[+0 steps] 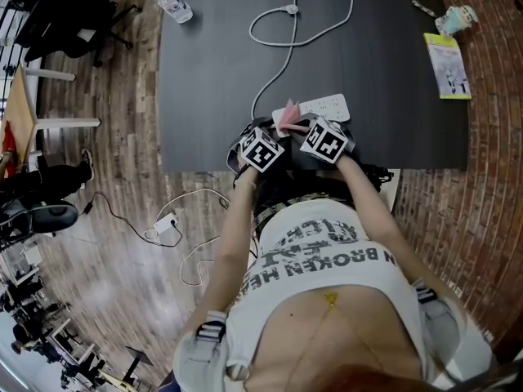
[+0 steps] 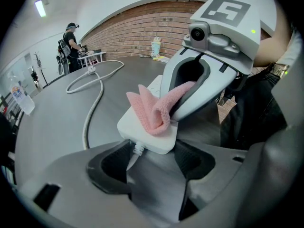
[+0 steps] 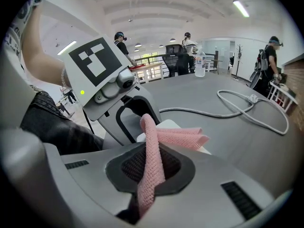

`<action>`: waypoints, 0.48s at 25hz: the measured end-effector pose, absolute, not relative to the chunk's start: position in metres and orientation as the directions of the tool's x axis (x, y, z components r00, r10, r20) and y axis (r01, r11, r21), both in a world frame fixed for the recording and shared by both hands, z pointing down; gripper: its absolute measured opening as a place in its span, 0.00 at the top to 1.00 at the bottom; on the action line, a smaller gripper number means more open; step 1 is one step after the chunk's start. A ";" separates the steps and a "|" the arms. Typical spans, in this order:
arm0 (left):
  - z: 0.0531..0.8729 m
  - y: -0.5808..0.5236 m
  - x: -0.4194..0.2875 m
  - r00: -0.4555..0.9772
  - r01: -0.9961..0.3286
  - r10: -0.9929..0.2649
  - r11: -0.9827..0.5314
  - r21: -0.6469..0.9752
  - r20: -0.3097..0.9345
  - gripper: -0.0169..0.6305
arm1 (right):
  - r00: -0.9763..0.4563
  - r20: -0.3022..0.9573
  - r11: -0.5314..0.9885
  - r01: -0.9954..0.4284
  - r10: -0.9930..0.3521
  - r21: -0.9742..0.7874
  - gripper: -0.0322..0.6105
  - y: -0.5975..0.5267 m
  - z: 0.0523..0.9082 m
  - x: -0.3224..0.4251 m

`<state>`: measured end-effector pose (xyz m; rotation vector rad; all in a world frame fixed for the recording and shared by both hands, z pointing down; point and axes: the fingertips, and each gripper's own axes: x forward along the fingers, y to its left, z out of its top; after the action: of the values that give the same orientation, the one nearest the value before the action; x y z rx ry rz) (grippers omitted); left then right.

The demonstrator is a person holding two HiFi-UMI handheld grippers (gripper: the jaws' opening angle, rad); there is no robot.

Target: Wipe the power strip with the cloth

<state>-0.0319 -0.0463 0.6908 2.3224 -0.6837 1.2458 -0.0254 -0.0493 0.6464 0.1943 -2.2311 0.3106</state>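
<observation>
A white power strip (image 1: 325, 105) lies near the front edge of the dark table (image 1: 204, 96), and its cord (image 1: 282, 64) loops away across the top. In the left gripper view my left gripper (image 2: 152, 158) is shut on the cord end of the power strip (image 2: 142, 132), one pad on each side. My right gripper (image 3: 151, 167) is shut on a pink cloth (image 3: 152, 160). It presses the cloth (image 2: 154, 110) onto the strip's top, close in front of the left jaws. In the head view both grippers (image 1: 274, 131) (image 1: 304, 126) meet at the strip's left end.
At the table's back left lies a water bottle (image 1: 174, 5). A yellow booklet (image 1: 447, 64) and a small cup (image 1: 455, 19) are at the back right. A charger with cable (image 1: 163, 223) lies on the wood floor. Office chairs (image 1: 65, 15) stand at the left. People stand far behind.
</observation>
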 end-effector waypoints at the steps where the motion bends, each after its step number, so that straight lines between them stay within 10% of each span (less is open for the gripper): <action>1: 0.691 -0.046 -0.032 0.479 -0.596 -0.223 -0.793 0.127 0.849 0.55 | -0.623 0.781 0.955 -0.251 -0.037 -0.155 0.92 -0.050 0.647 -0.023; 12: 0.691 -0.045 -0.031 0.483 -0.592 -0.222 -0.795 0.129 0.847 0.55 | -0.608 0.788 0.931 -0.334 -0.094 -0.146 0.92 -0.061 0.650 0.007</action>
<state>-0.0308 -0.0446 0.6905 2.3269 -0.6788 1.2429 0.0070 -0.0608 0.6499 0.3021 -2.2140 0.3520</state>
